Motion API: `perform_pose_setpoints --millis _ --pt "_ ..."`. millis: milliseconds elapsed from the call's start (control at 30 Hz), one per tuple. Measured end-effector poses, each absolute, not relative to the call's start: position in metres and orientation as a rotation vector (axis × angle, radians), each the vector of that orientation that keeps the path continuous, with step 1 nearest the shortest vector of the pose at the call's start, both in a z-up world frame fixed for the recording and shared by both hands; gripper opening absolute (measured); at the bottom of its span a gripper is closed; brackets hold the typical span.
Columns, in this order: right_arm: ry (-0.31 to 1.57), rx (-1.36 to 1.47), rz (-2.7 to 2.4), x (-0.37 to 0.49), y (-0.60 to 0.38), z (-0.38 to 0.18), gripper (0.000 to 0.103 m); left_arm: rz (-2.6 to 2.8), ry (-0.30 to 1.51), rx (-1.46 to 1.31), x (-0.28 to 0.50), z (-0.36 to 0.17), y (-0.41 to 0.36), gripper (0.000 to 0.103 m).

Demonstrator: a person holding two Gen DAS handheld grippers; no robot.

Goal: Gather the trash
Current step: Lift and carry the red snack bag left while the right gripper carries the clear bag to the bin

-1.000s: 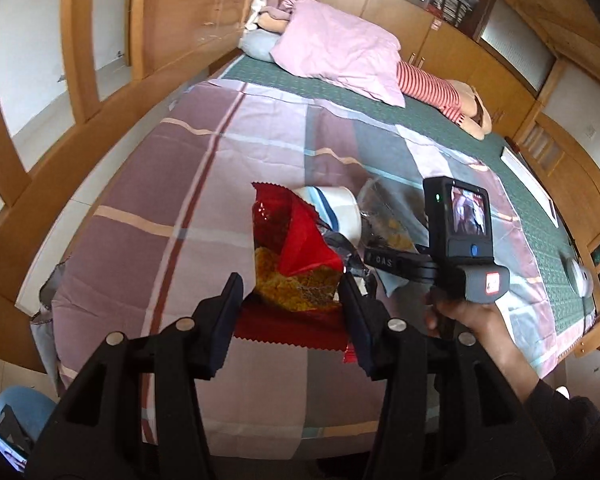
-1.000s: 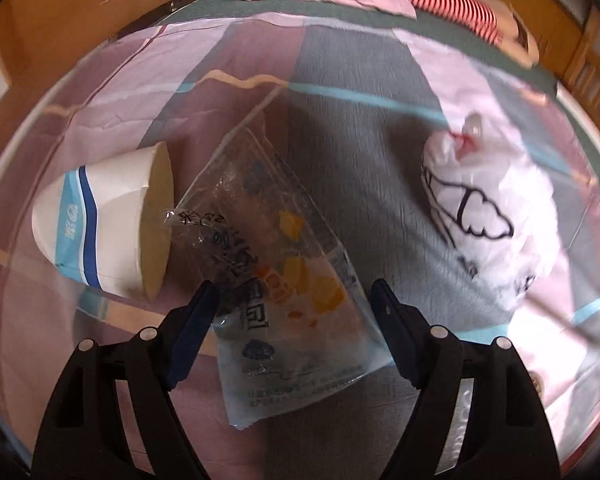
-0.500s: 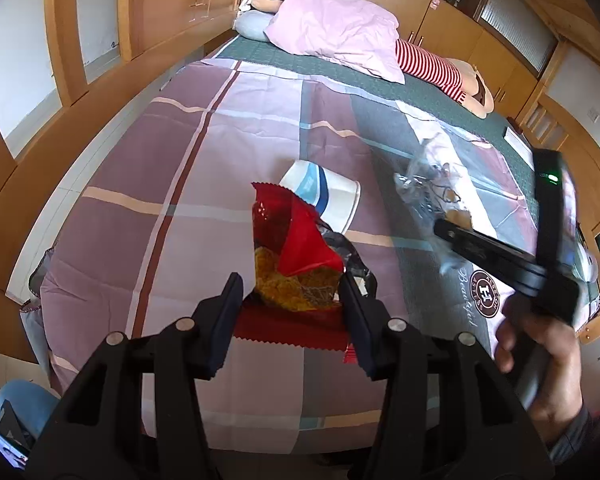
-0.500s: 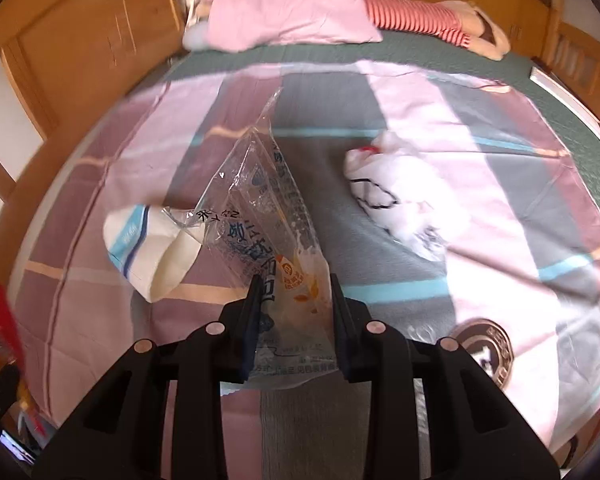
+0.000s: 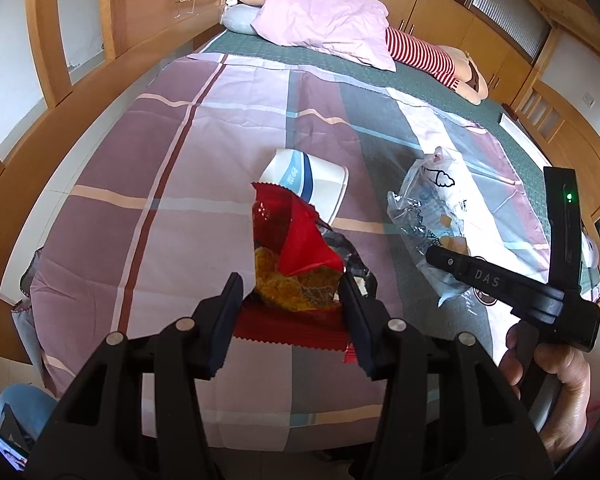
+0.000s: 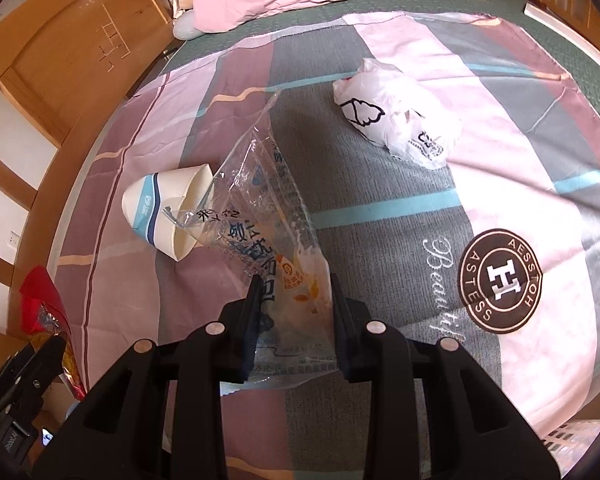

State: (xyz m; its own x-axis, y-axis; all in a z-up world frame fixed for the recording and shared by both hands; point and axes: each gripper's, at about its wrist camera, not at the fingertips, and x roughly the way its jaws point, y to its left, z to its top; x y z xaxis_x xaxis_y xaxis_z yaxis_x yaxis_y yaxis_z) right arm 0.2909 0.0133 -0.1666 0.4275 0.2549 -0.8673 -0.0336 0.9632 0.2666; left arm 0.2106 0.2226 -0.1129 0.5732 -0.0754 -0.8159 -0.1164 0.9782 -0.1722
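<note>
Crinkly plastic, light and slippery.
Your right hand-held gripper (image 6: 293,308) pinches the clear wrapper (image 6: 266,220); left hand-held gripper (image 5: 292,300) clamps the red wrapper (image 5: 296,256) low.

On the bed (image 6: 380,208) we saw a white paper cup (image 6: 168,216) on its side, left of a crumpled white plastic bag (image 6: 400,120); pillows (image 5: 324,20) lay behind.

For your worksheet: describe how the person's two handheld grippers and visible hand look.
Both the left gripper and right gripper are matte black plastic with flat ribbed fingers and silver rivets. The right one shows "DAS" lettering and a green light. The bare hand has no visible sleeve.
</note>
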Motion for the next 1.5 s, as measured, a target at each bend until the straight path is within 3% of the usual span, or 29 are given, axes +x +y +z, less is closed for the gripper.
perform_pose_setpoints --millis 1233,1500 --pt "1.119 0.242 0.177 0.292 0.01 -0.167 0.032 0.004 0.968 -0.2 0.213 -0.117 0.215 0.05" --pt "0.82 0.273 0.19 0.255 -0.004 -0.116 0.032 -0.163 0.825 -0.242 0.206 -0.094 0.198 0.05"
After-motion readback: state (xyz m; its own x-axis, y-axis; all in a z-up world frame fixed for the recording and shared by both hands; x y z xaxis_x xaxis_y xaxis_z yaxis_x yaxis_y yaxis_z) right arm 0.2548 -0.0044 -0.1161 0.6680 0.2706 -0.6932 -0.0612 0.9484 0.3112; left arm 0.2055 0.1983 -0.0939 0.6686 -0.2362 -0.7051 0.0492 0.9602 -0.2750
